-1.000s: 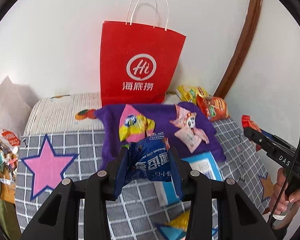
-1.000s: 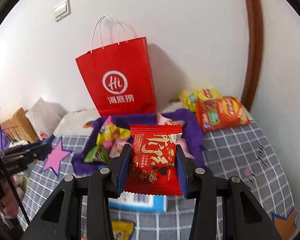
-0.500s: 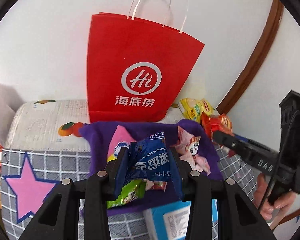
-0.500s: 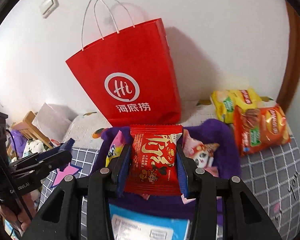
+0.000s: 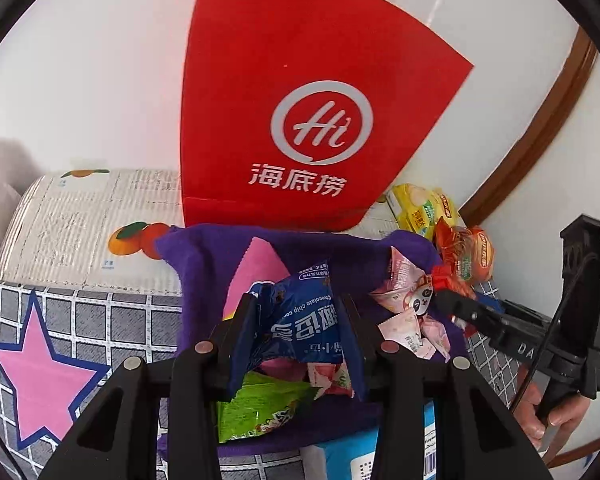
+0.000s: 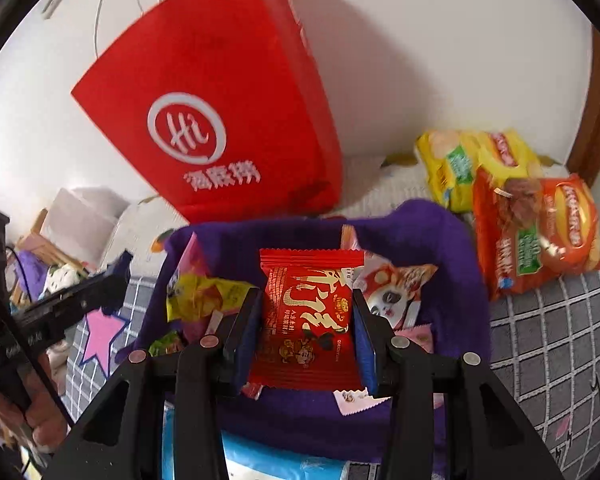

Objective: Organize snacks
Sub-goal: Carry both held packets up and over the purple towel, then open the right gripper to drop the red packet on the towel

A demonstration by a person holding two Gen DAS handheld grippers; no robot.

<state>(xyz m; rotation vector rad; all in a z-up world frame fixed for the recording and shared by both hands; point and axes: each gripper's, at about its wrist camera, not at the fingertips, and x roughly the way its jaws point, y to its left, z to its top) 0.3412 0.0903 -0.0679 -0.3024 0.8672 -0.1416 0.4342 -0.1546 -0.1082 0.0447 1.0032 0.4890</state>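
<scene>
My left gripper is shut on a blue chocolate-chip cookie packet, held over the purple fabric bin. In the right wrist view my right gripper is shut on a red snack packet, also above the purple bin. Inside the bin lie several packets: a yellow one, a pink panda one and a green one. The right gripper shows at the right of the left wrist view, its red packet mostly hidden. The left gripper shows at the left of the right wrist view.
A tall red paper bag stands against the white wall just behind the bin. Yellow and orange chip bags lie at the back right. A light blue box sits in front of the bin on the grey checked cover.
Both grippers have moved forward and down with their packets, closing in over the purple bin. The red bag now fills much more of each view.
</scene>
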